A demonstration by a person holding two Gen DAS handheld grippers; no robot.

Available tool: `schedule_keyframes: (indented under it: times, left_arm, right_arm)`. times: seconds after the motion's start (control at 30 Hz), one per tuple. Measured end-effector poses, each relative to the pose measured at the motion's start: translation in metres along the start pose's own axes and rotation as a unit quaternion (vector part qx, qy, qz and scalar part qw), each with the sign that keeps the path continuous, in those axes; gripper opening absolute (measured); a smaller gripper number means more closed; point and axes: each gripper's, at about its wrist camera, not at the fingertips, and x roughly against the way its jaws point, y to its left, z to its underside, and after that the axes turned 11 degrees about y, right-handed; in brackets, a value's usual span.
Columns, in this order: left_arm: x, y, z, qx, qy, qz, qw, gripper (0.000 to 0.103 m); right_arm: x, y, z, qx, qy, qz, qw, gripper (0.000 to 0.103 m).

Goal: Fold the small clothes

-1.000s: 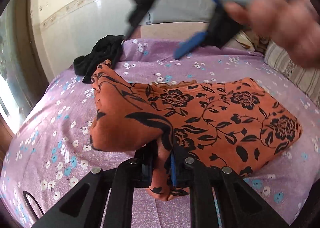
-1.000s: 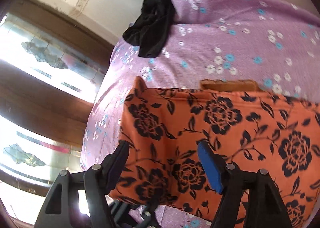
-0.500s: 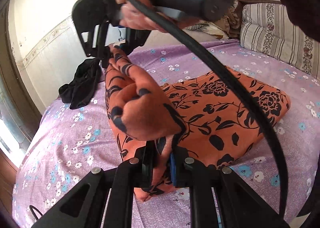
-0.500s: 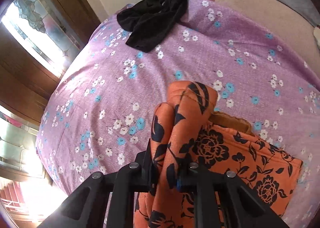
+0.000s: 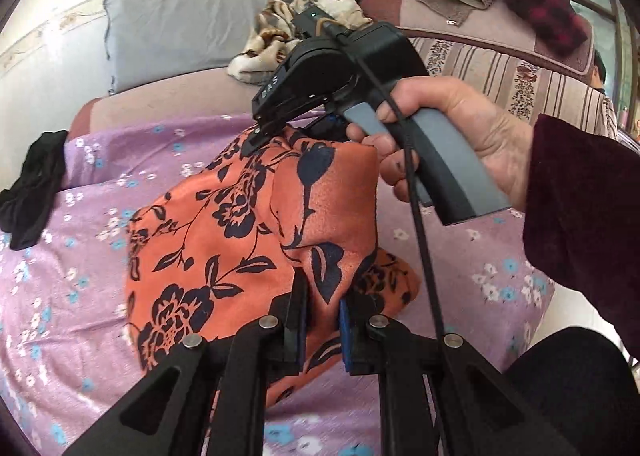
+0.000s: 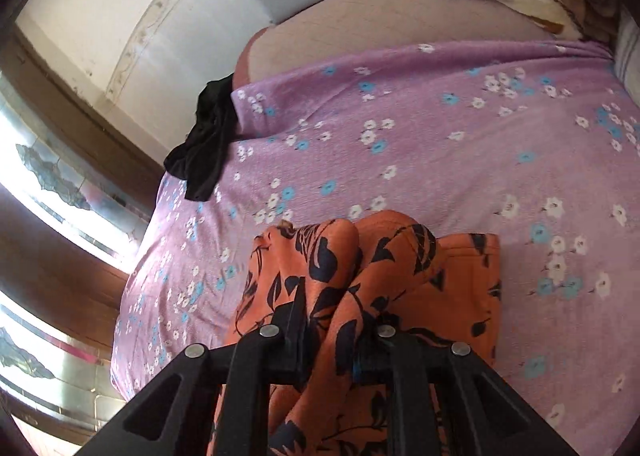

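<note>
An orange garment with black flowers [image 5: 224, 240] lies partly folded on the purple flowered bedspread [image 5: 100, 184]. My left gripper [image 5: 322, 320] is shut on its near edge. My right gripper [image 5: 280, 136], held in a hand, is shut on the far edge and holds it lifted over the rest of the cloth. In the right wrist view the right gripper [image 6: 332, 336] pinches a bunched fold of the garment [image 6: 460, 288] above the bedspread [image 6: 440, 144].
A black garment [image 5: 32, 192] lies at the bed's left edge; it also shows in the right wrist view [image 6: 208, 144]. A grey pillow [image 5: 184, 28], a patterned blanket [image 5: 276, 40] and striped cushions [image 5: 520, 72] sit at the back. A wall and window are on the left.
Both grippers have carried the held edge of the orange garment over the rest of it, to the right. The right gripper closed on the cloth about a second ago.
</note>
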Motion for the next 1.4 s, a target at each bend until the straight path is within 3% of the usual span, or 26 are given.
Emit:
schedule_keyframes:
  times: [0.17, 0.2, 0.23, 0.27, 0.3, 0.37, 0.43, 0.47, 0.5, 0.63, 0.77, 0.9, 1.0, 1.07, 1.13, 1.3, 1.4]
  left_arm:
    - [-0.036, -0.001, -0.011, 0.000, 0.039, 0.050, 0.9980, 0.017]
    - [-0.038, 0.000, -0.010, -0.007, 0.052, 0.064, 0.9965, 0.024]
    - [-0.036, 0.000, -0.005, -0.020, 0.066, 0.077, 0.9946, 0.040]
    - [-0.033, 0.002, -0.003, -0.032, 0.074, 0.081, 0.9935, 0.048]
    - [-0.025, 0.003, 0.000, -0.044, 0.069, 0.076, 0.9937, 0.059]
    - [-0.005, 0.010, 0.005, -0.069, 0.053, 0.051, 0.9949, 0.066]
    - [0.012, 0.020, 0.004, -0.078, 0.034, 0.027, 0.9960, 0.070]
    - [0.019, 0.026, 0.004, -0.072, 0.023, 0.015, 0.9970, 0.072]
    - [0.022, 0.035, 0.001, -0.063, 0.017, -0.001, 0.9979, 0.074]
    - [0.016, 0.081, -0.002, 0.015, 0.032, -0.037, 0.9987, 0.074]
    - [-0.002, 0.113, 0.007, 0.079, 0.059, -0.055, 0.9937, 0.074]
    - [-0.030, 0.121, 0.029, 0.090, 0.136, -0.076, 0.9837, 0.075]
    - [-0.031, 0.130, 0.040, 0.121, 0.138, -0.058, 0.9813, 0.077]
    - [-0.030, 0.132, 0.042, 0.133, 0.144, -0.045, 0.9796, 0.077]
    - [-0.028, 0.129, 0.043, 0.135, 0.143, -0.053, 0.9791, 0.076]
    - [-0.015, 0.133, 0.040, 0.158, 0.140, -0.038, 0.9767, 0.076]
    - [-0.009, 0.141, 0.037, 0.172, 0.131, -0.024, 0.9761, 0.076]
  right_arm:
    - [-0.020, -0.048, -0.021, -0.009, 0.017, 0.032, 0.999, 0.016]
    - [-0.028, -0.059, -0.022, -0.020, 0.023, 0.032, 0.999, 0.016]
    - [-0.039, -0.069, -0.021, -0.033, 0.031, 0.031, 0.999, 0.016]
    - [-0.049, -0.079, -0.018, -0.044, 0.041, 0.029, 0.998, 0.019]
    - [-0.057, -0.088, -0.013, -0.058, 0.051, 0.025, 0.997, 0.023]
    - [-0.059, -0.104, -0.007, -0.098, 0.045, -0.008, 0.994, 0.028]
    - [-0.046, -0.114, 0.001, -0.141, 0.035, -0.028, 0.989, 0.042]
    - [-0.036, -0.116, 0.005, -0.153, 0.029, -0.022, 0.988, 0.058]
    - [-0.022, -0.115, 0.011, -0.158, 0.012, -0.006, 0.987, 0.061]
    - [0.032, -0.086, 0.032, -0.107, -0.031, 0.027, 0.993, 0.060]
    - [0.053, -0.028, 0.053, -0.035, -0.025, 0.047, 0.998, 0.033]
    - [0.043, 0.004, 0.082, -0.017, -0.006, 0.035, 0.999, 0.031]
    - [0.017, -0.008, 0.108, -0.058, 0.038, 0.059, 0.996, 0.029]
    - [-0.003, -0.035, 0.128, -0.111, 0.079, 0.085, 0.987, 0.028]
    - [-0.001, -0.046, 0.139, -0.116, 0.064, 0.063, 0.989, 0.028]
    - [0.011, -0.024, 0.119, -0.089, 0.090, 0.104, 0.986, 0.028]
    - [0.027, -0.010, 0.095, -0.076, 0.044, 0.091, 0.992, 0.031]
